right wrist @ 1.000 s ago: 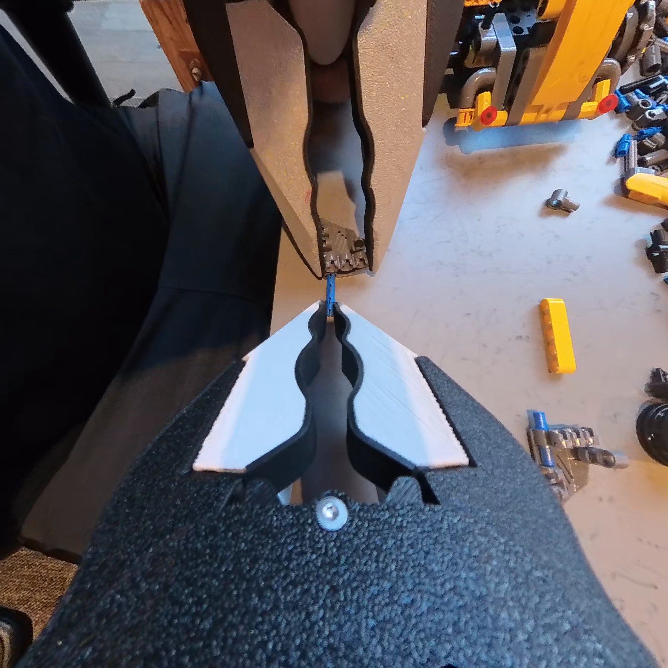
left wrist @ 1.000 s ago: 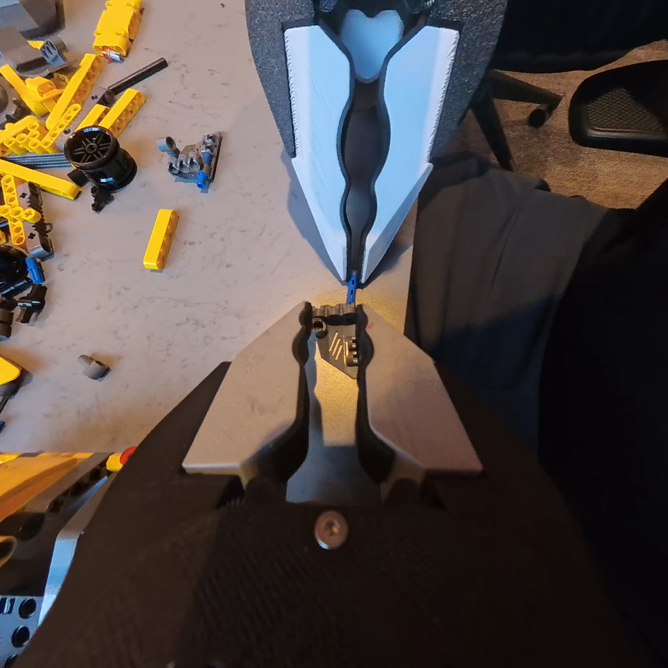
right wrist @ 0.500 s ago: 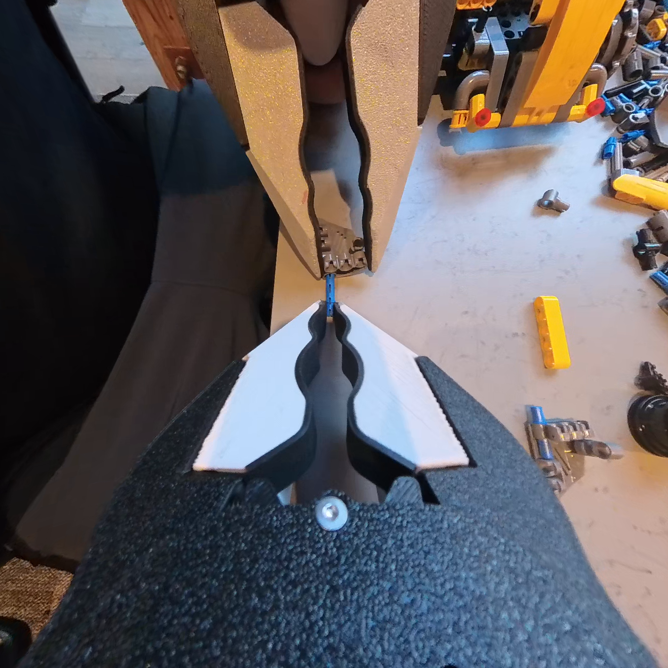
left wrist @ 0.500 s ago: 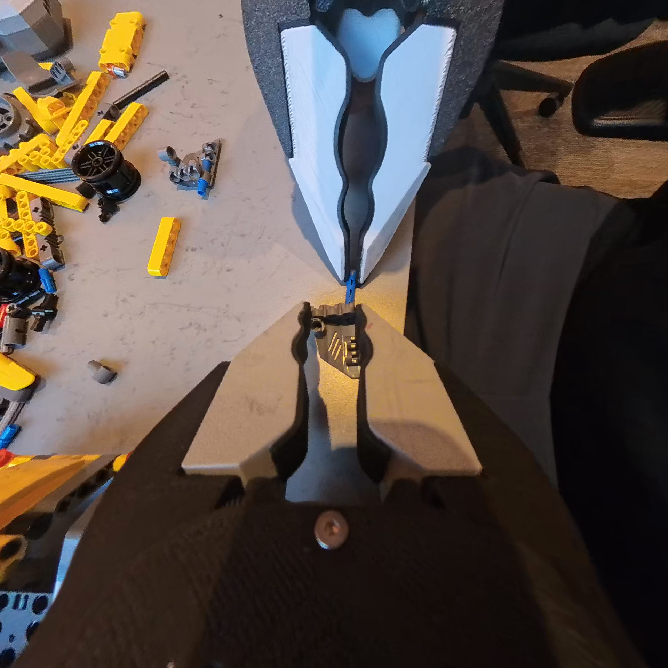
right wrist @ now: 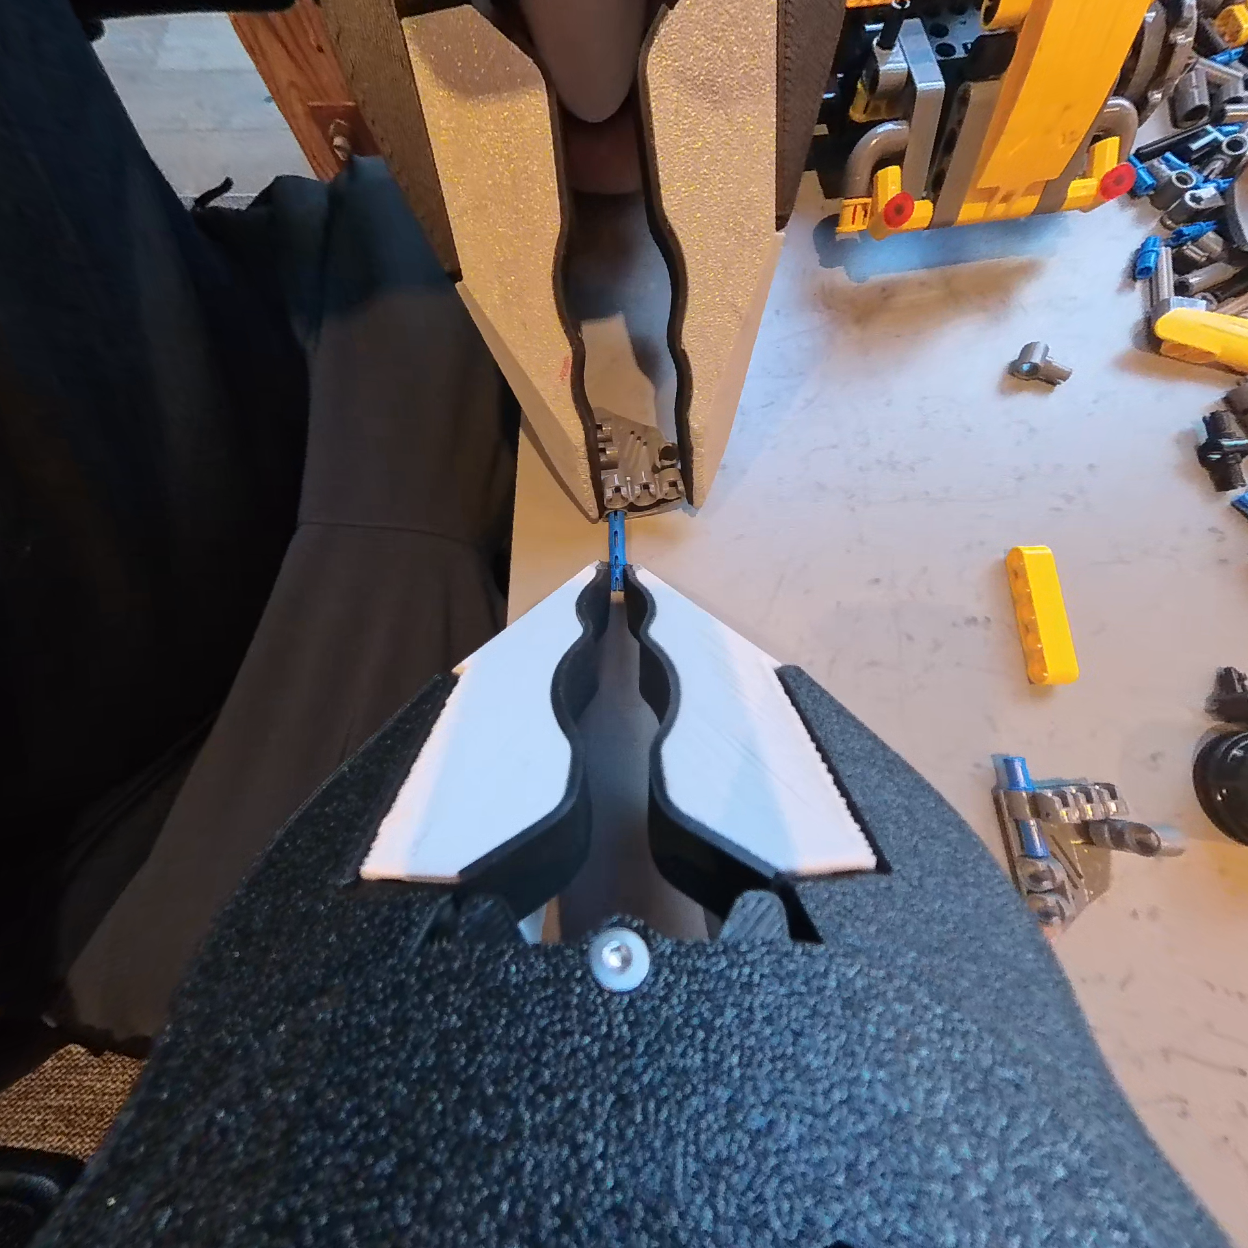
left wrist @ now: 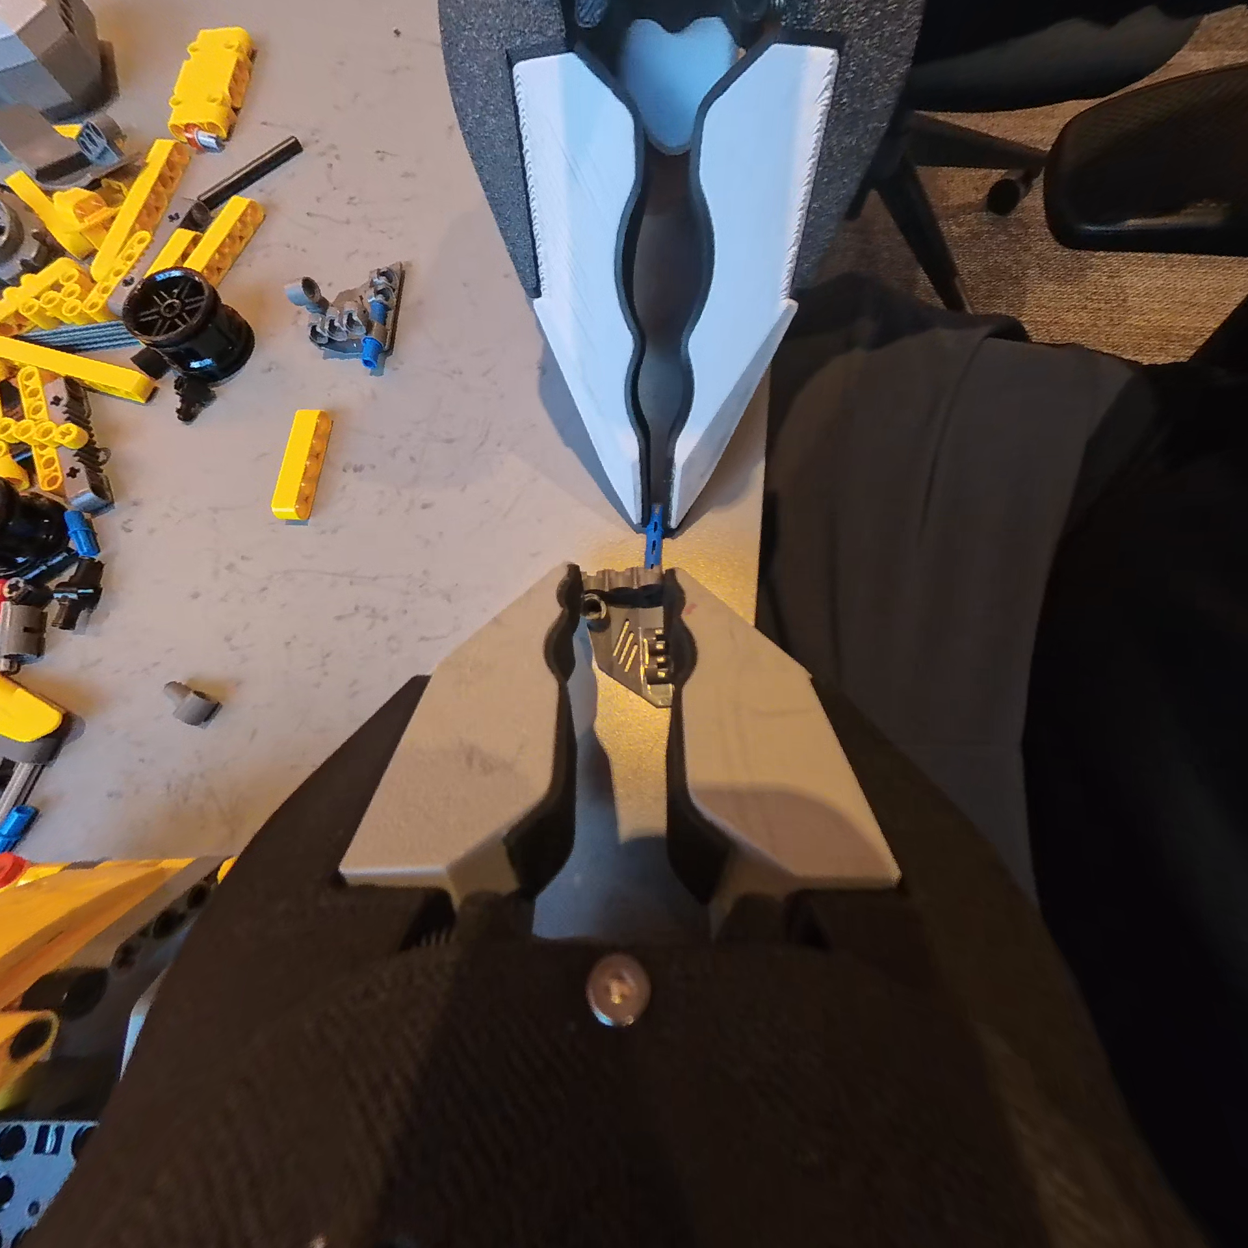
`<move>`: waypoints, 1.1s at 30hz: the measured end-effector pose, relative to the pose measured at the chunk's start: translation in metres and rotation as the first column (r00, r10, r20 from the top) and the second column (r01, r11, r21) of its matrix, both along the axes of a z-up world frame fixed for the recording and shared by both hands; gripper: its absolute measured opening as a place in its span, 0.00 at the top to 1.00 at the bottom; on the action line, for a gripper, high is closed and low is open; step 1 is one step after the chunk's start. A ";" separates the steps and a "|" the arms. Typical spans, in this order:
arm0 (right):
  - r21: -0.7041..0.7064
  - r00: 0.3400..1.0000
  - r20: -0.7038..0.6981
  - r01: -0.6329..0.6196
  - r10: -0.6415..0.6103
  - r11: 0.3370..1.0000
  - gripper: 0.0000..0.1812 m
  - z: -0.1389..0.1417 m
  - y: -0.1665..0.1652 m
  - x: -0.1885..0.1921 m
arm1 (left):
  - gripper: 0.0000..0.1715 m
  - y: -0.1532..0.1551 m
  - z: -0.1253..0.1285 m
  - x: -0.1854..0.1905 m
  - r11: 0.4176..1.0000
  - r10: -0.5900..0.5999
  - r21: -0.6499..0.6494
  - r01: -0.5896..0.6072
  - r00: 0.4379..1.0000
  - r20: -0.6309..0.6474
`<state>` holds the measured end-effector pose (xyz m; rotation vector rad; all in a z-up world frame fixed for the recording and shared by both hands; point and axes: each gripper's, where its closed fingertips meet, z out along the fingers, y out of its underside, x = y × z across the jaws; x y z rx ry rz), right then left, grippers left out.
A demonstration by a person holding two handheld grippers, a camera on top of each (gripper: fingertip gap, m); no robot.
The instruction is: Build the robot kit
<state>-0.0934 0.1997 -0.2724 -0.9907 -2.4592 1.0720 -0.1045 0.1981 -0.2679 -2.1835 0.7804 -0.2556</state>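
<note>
My left gripper (left wrist: 618,581) has grey wedge fingers on a black ribbed body; my right gripper (right wrist: 616,570) has white fingers on black pebbled housing, each with a silver screw.

Two wrist cameras, facing each other at close range over the tabletop (left wrist: 419,608) edge.

Each camera looks steeply down along its own tool: the left tool (left wrist: 618,584) and right tool (right wrist: 613,570) meet tip to tip, each appearing opposite in the other's view. Both views share the tabletop edge, the loose yellow beam (left wrist: 302,464) (right wrist: 1041,613) and the dark clothing beside the tabletop.
</note>
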 end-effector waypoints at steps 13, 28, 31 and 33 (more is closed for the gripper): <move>-0.002 1.000 0.000 0.000 0.000 1.000 0.98 0.000 0.000 0.000 | 0.87 0.000 0.000 0.000 1.000 -0.001 0.019 0.002 1.000 -0.022; -0.040 0.985 -0.154 0.071 -0.076 0.997 0.98 0.022 0.003 0.010 | 0.87 -0.024 0.047 -0.012 0.890 -0.064 0.442 0.112 0.990 -0.123; -0.061 0.979 -0.185 0.074 -0.084 0.995 0.98 0.028 0.003 0.013 | 0.87 -0.039 0.057 0.001 0.795 -0.147 0.562 0.228 0.971 -0.187; -0.073 0.976 -0.202 0.067 -0.080 0.995 0.98 0.031 0.002 0.015 | 0.87 -0.038 0.056 0.000 0.786 -0.134 0.573 0.234 0.968 -0.212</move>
